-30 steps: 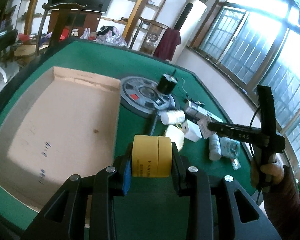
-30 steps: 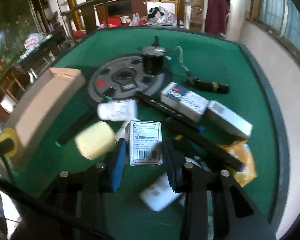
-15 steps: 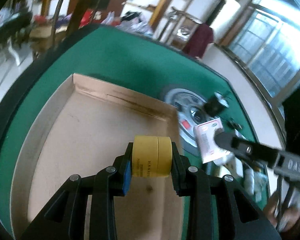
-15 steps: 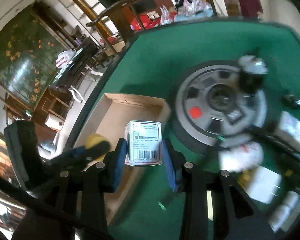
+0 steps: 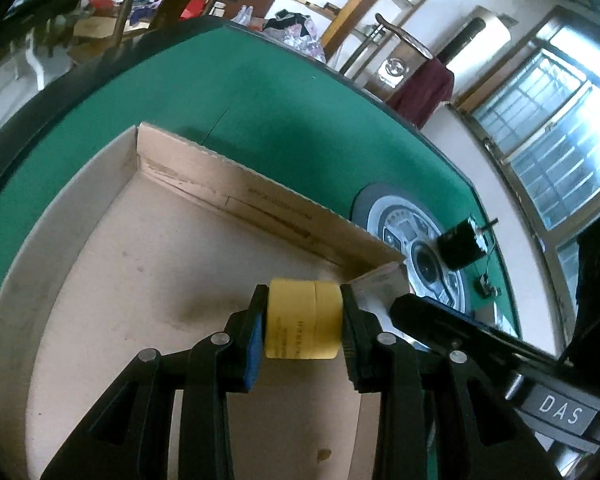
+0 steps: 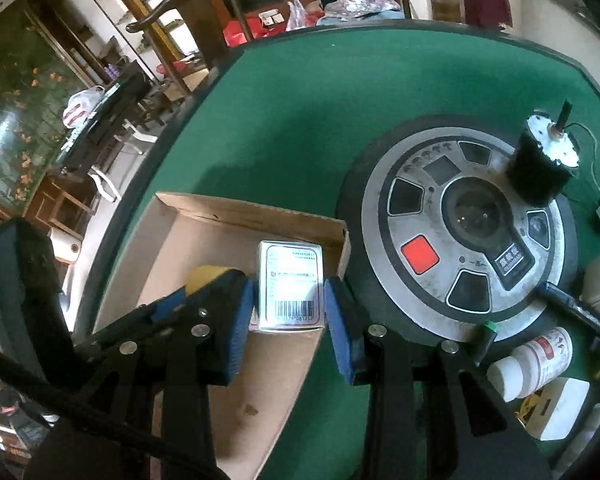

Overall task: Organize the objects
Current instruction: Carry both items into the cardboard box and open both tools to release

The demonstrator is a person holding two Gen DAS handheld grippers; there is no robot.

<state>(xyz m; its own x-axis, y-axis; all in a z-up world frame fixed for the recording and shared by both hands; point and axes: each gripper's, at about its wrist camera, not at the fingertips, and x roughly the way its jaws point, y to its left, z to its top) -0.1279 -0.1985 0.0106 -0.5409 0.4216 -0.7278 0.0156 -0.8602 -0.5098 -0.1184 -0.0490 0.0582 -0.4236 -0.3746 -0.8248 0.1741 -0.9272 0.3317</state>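
Note:
My left gripper is shut on a yellow round jar and holds it over the open cardboard box, near the box's right wall. My right gripper is open around a small white carton with a barcode, which sits inside the same box at its far right corner. The pads stand a little apart from the carton's sides. The carton's corner shows in the left wrist view just right of the jar. The jar also shows in the right wrist view.
A round grey disc with a red button lies on the green felt table right of the box, with a black motor on it. White bottles and small cartons lie at the right. Chairs stand beyond the table.
Both grippers moved left from the pile to the box. The right gripper lowered the white carton into the box's corner and opened. The left still holds the jar.

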